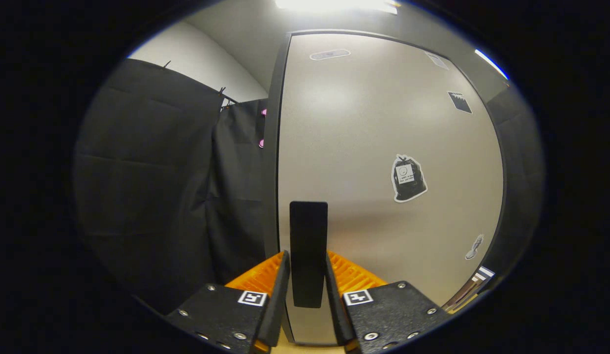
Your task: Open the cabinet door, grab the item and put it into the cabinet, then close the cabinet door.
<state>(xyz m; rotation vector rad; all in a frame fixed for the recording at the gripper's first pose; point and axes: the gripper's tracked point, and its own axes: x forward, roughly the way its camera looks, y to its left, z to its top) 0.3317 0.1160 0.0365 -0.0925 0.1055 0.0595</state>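
Two fingers point(280, 295) of the gripper point(308, 282) rise from six o'clock, each carrying a square marker tag on its upper face, and between them stands the cabinet door's dark handle point(308, 253), a flat upright bar. Both inner faces of the jaws lie tight against the handle's sides, one from nine o'clock and one from three o'clock, so the jaws are clamped on it around its lower half; the bar's top end sticks up past the fingertips toward twelve o'clock. The gripper is held level and points straight at the door, with the fingers side by side and the handle upright between them.

Beyond the handle spreads the cabinet door point(383, 147), a pale, smooth panel with a dark frame along its edges. The handle sits close to the door's nine o'clock edge, low on the panel. Whether the door is shut flush or slightly ajar cannot be told from this angle.

On the door, at about three o'clock from the handle's top, sits a sticker of a dark tied bag point(409, 178). A smaller dark sticker point(460, 102) lies toward one o'clock, and a small grey one point(474, 247) lies low near four o'clock. Black cloth point(152, 187) hangs at nine o'clock of the door, clipped along its top, with a pale wall above it. A bright ceiling light point(334, 4) glows at twelve o'clock.
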